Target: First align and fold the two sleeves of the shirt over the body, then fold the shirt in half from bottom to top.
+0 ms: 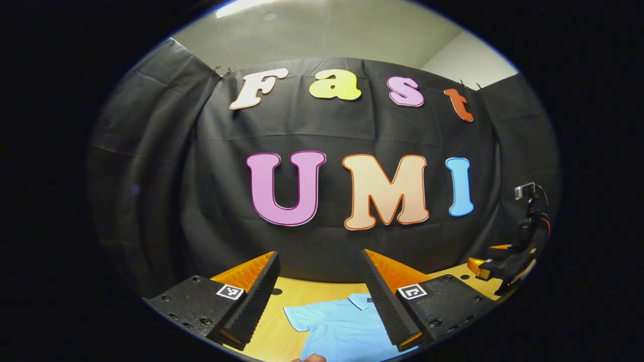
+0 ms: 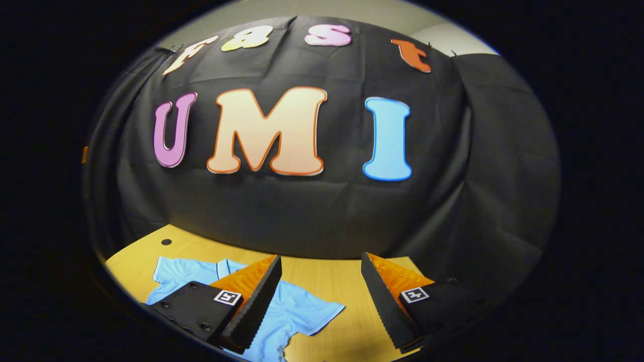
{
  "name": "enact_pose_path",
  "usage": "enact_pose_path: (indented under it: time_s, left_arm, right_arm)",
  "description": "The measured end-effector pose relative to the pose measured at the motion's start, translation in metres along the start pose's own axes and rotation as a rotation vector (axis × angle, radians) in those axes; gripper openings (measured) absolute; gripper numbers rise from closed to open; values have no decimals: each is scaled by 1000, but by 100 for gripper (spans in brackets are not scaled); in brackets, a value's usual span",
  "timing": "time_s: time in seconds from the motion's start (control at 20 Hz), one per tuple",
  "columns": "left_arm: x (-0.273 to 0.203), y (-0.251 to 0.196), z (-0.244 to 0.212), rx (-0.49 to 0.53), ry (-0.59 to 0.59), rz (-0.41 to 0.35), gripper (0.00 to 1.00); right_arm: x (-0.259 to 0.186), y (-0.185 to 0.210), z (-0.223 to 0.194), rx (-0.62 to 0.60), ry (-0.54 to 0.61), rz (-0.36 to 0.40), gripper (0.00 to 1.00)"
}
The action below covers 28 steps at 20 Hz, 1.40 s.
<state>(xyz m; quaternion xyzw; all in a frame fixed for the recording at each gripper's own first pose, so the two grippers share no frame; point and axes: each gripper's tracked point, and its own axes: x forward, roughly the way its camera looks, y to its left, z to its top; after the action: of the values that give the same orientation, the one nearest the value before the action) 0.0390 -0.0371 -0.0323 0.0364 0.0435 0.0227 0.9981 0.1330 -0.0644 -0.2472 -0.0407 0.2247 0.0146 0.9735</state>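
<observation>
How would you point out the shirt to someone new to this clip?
Start at the wooden table before the black cloth wall. The shirt lies flat there, collar toward the wall, short sleeves spread unfolded. It is light blue and the one garment on the wood.

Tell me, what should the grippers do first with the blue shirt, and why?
Probably lower the right gripper onto the sleeve lying just below it and pinch its edge. The shirt lies flat on the table with both sleeves spread out, nothing folded yet. Both grippers hang open above it, holding nothing, and the left gripper sits over the collar, farther from a sleeve.
</observation>
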Motion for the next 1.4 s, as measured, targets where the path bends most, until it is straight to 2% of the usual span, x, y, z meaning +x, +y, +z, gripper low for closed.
enact_pose_path:
  time_s: [0.55, 0.7, 1.0, 1.15, 1.4]
  left_arm:
    - [13, -3, -27, 19, 82, 58, 95]
    - [16, -4, -31, 18, 91, 66, 95]
    - [18, 2, -44, 16, 127, 91, 94]
    - [18, 5, -49, 18, 142, 100, 95]
    - [20, 2, -54, 16, 156, 106, 94]
  right_arm:
    - [71, 1, -145, -16, 340, 24, 100]
    - [84, 4, -174, -42, 398, 28, 99]
    - [102, -5, -235, -34, 538, -15, 99]
    - [106, -8, -252, 2, 582, -25, 99]
    - [109, -3, -257, 100, 610, -14, 97]
